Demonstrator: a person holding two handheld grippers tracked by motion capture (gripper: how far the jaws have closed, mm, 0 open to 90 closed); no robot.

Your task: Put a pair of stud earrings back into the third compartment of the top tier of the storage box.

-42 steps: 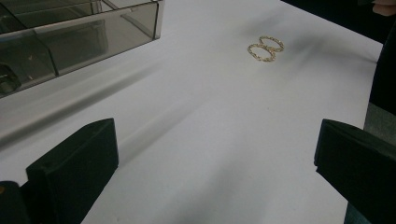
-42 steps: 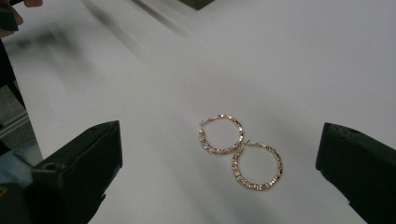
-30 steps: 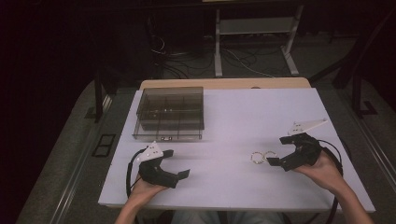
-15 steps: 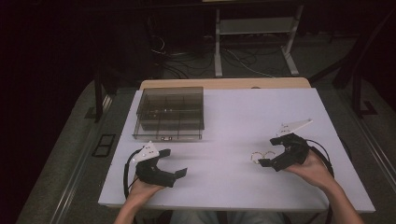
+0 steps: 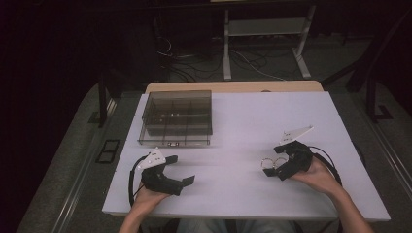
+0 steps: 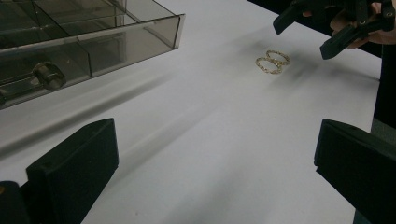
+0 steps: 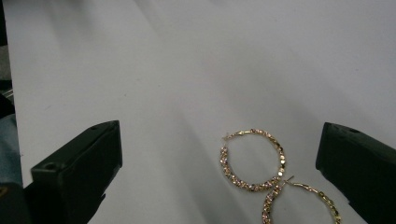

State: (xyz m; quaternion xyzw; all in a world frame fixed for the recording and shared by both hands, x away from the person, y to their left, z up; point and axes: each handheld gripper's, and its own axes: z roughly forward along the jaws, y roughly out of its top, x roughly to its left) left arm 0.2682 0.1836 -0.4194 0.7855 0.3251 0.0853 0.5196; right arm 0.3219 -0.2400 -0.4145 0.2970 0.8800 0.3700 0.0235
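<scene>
On the table's right, our right gripper, jaws spread, has closed in on the two hoop earrings, so a grasp seems imminent; our left gripper waits, jaws apart, near the compartment box.

A smoky clear compartment box sits on the white table, near its far-left corner.

right tongs open over hoop earrings | left tongs open | organizer box apart
</scene>
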